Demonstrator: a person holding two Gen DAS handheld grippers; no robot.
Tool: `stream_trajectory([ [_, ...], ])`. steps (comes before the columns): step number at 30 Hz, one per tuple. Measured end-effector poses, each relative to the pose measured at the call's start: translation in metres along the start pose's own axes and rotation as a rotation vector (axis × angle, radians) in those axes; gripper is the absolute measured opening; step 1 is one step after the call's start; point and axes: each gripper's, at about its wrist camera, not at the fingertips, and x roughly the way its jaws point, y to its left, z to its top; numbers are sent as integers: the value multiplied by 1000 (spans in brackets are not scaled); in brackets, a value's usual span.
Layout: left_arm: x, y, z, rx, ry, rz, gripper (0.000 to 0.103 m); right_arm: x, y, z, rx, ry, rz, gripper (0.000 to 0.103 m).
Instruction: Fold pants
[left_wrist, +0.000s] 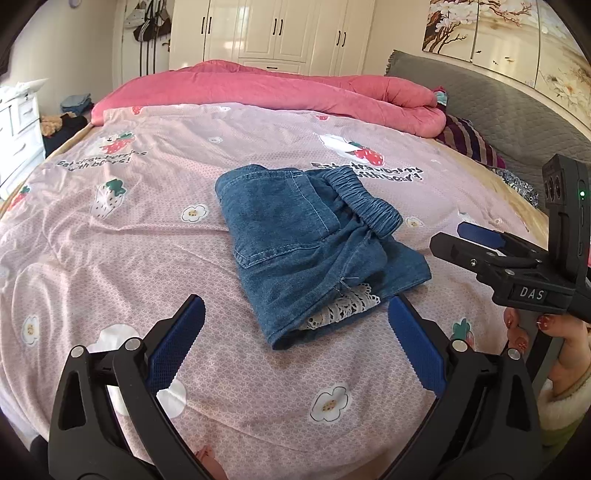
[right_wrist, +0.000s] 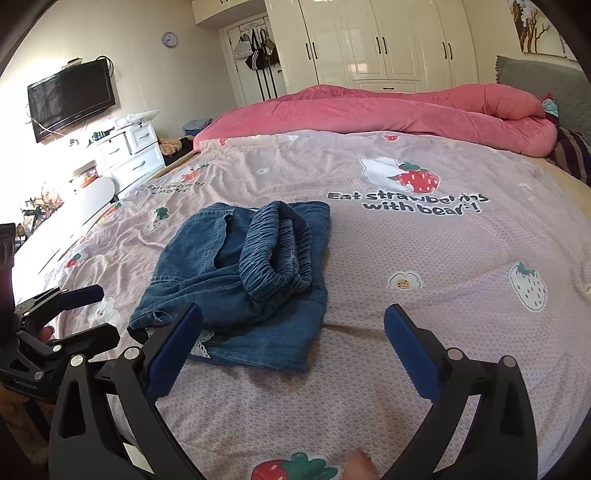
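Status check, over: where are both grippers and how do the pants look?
Left gripper open, empty. Right gripper open, empty. Denim pants folded into a compact bundle on the bedsheet, elastic waistband on top. Nothing in the way.

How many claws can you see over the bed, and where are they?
2. The left claw hangs open at the pants' near edge; the right claw hangs open at their near right corner. Neither holds anything.

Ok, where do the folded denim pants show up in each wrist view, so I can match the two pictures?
Left wrist view: the folded denim pants lie just right of centre, beyond the open left gripper.
Right wrist view: the pants lie left of centre, partly behind one finger of the open right gripper.
Shared landmark: the rolled pink quilt across the bed's far side.
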Motion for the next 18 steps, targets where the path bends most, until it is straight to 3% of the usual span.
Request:
stream_trajectory([
  [18,-10,0,-12,-28,0,70,94,-14,6,-12,-20,-3,-47,98],
])
